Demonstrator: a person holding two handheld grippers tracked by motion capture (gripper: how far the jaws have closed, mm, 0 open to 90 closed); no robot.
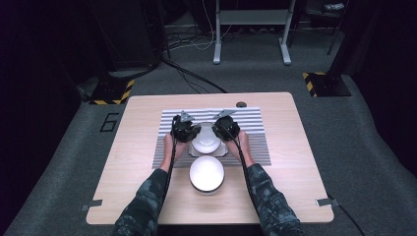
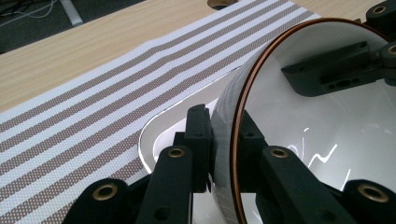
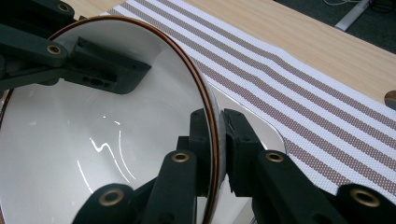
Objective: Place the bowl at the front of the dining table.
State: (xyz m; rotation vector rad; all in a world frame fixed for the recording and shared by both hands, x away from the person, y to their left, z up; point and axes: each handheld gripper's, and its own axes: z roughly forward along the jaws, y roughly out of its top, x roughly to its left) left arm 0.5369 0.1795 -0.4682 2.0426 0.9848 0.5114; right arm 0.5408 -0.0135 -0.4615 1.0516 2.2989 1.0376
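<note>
A white bowl (image 1: 205, 141) with a thin copper rim is held between both grippers over a white rounded plate (image 1: 223, 153) on a striped mat (image 1: 251, 128). My left gripper (image 1: 189, 132) is shut on the bowl's left rim; in the left gripper view its jaws (image 2: 223, 140) pinch the wall of the bowl (image 2: 327, 126), one inside and one outside. My right gripper (image 1: 221, 132) is shut on the opposite rim, its jaws (image 3: 215, 140) clamped over the bowl's (image 3: 93, 140) edge. The plate (image 2: 154, 135) (image 3: 266, 128) lies just beneath.
A second white bowl (image 1: 207, 174) stands on the wooden table (image 1: 142, 147) just in front of the mat, between the person's forearms. A cable hole (image 1: 241, 104) is at the table's far edge. The mat (image 2: 93, 116) (image 3: 317, 112) stretches to both sides.
</note>
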